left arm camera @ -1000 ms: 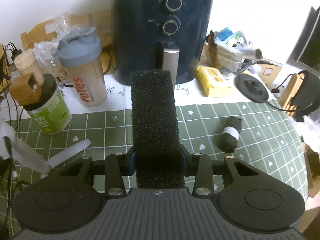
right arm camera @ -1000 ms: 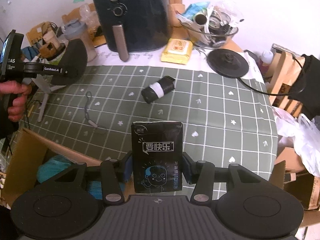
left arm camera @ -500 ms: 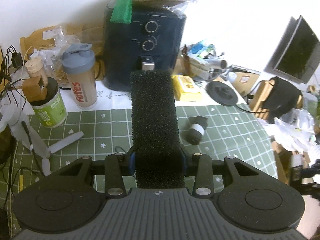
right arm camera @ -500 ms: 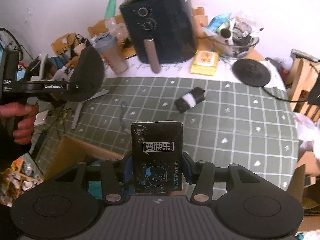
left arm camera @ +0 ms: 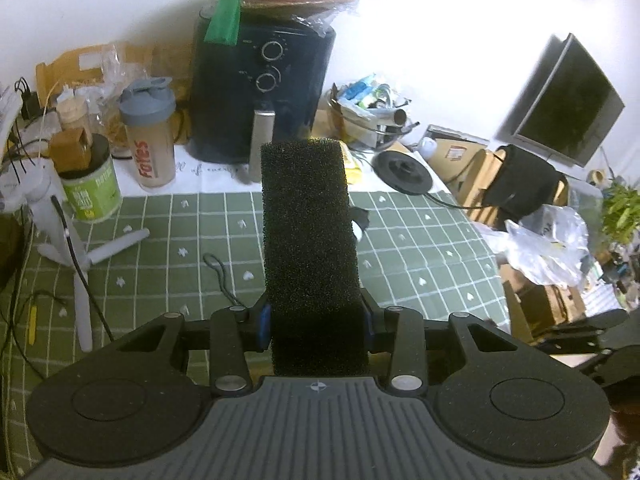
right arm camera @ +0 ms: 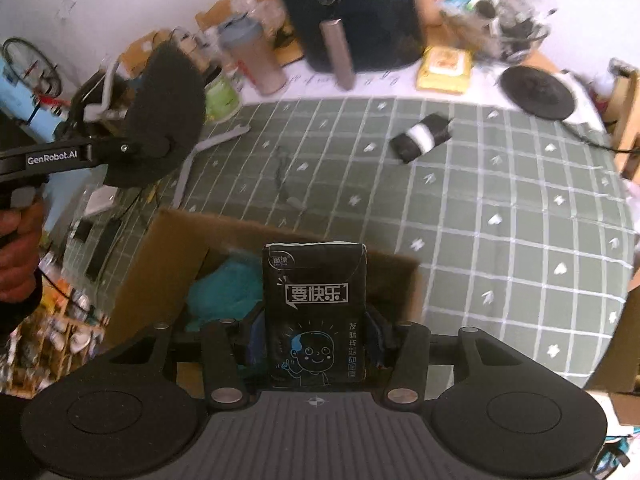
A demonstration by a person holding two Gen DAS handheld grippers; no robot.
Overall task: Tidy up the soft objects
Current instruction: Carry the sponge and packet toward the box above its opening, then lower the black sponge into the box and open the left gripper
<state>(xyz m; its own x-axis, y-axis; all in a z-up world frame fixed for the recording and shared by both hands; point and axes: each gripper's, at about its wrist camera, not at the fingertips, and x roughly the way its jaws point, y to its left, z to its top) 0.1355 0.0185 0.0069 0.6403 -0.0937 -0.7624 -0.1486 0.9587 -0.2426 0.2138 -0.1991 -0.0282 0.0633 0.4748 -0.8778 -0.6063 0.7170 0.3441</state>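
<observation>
Black foam block [left arm camera: 310,240] is pinched in the left hand-held gripper [left arm camera: 316,320], high above the desk [left arm camera: 420,256]. Right hand-held gripper [right arm camera: 316,332] pinches a black tissue pack [right arm camera: 314,308] just over the cardboard box [right arm camera: 160,248], w/ a teal soft thing [right arm camera: 228,288] already inside. Risk: pack is near the box's far wall, so if released now it may catch the rim & fall outside. Foam can spring out if the squeeze is weak.
</observation>
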